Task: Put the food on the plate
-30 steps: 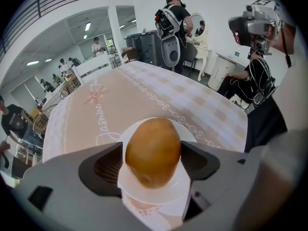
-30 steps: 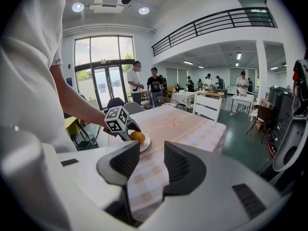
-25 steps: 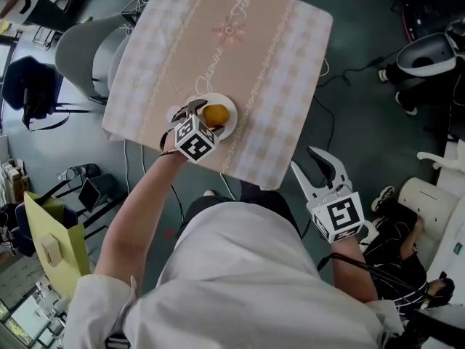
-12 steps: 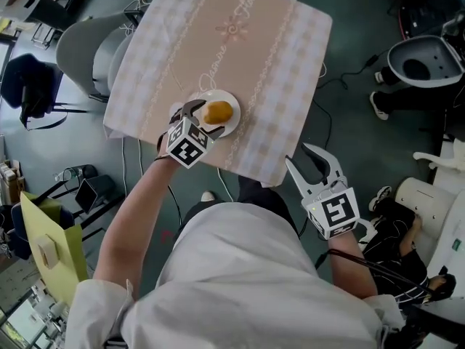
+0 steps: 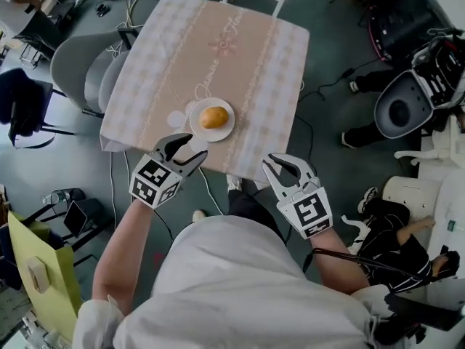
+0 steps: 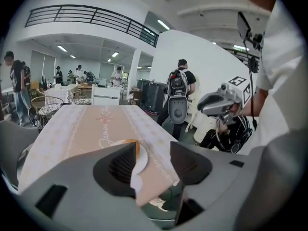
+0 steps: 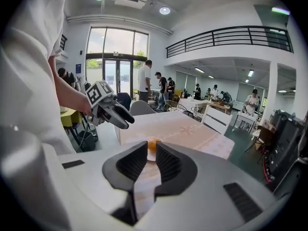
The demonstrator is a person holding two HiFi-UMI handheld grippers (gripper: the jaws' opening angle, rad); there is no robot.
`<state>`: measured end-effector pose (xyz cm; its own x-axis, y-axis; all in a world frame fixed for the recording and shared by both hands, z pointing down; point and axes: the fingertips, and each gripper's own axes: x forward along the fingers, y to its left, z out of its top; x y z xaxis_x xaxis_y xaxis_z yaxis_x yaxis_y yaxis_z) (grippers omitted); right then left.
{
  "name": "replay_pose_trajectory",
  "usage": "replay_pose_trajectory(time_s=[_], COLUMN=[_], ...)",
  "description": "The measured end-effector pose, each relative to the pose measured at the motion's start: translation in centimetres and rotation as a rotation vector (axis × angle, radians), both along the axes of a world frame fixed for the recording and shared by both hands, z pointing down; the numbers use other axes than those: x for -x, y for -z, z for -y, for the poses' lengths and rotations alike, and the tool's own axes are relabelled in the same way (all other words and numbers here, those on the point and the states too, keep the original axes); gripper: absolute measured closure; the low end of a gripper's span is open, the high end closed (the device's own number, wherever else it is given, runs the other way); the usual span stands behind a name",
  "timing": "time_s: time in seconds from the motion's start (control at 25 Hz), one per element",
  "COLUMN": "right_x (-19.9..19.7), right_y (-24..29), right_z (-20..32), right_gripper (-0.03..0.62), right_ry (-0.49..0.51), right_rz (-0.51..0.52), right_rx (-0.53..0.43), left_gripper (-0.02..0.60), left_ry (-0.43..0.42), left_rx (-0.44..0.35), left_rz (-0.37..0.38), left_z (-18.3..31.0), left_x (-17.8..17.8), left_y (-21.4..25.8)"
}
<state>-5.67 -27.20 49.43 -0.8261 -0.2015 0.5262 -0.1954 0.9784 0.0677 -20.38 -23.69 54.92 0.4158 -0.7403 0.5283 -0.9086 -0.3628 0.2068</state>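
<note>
The food (image 5: 213,116) lies on the plate (image 5: 228,128), near the tabletop (image 5: 218,42) edge. The left tool (image 5: 186,148), short of the plate, stands moderately apart, has just been closing, and is empty. The right tool (image 5: 285,164), farther from the plate, shows a narrow gap, has just been closing, and is empty. Risk: a careless sweep could knock the plate off.

The grey plastic left gripper (image 5: 183,151) and matching right gripper (image 5: 286,167) hang just off the near edge of the pink checked tabletop (image 5: 247,71), both tilted down toward it. The left fingers (image 6: 118,165) have just been closing and stand apart, nothing between them. The right fingers (image 7: 168,165) have just closed to a narrow, empty gap.
</note>
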Motion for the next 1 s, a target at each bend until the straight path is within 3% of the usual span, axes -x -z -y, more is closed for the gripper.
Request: replay_pose_trajectory(time_s=[0.16, 0.36, 0.72, 1.0], right_x=[1.5, 3.2, 4.3, 3.9], right_y=[0.6, 0.8, 0.8, 1.3], right_z=[-3.9, -9.5, -18.4, -22.8], right_gripper=[0.572, 0.579, 0.581, 0.582], right_ry=[0.007, 0.022, 0.039, 0.057], right_rz=[-0.003, 0.008, 0.021, 0.018], right_rx=[-0.018, -0.026, -0.014, -0.032], left_gripper=[0.569, 0.572, 0.572, 0.572], left_ry=[0.057, 0.056, 0.003, -0.033], left_rx=[-0.060, -0.098, -0.161, -0.208], left_rz=[-0.074, -0.124, -0.064, -0.060], left_z=[-5.7, -12.7, -21.5, -25.3], left_x=[0.5, 0.5, -1.3, -3.1], left_y=[3.2, 6.0, 9.1, 10.7])
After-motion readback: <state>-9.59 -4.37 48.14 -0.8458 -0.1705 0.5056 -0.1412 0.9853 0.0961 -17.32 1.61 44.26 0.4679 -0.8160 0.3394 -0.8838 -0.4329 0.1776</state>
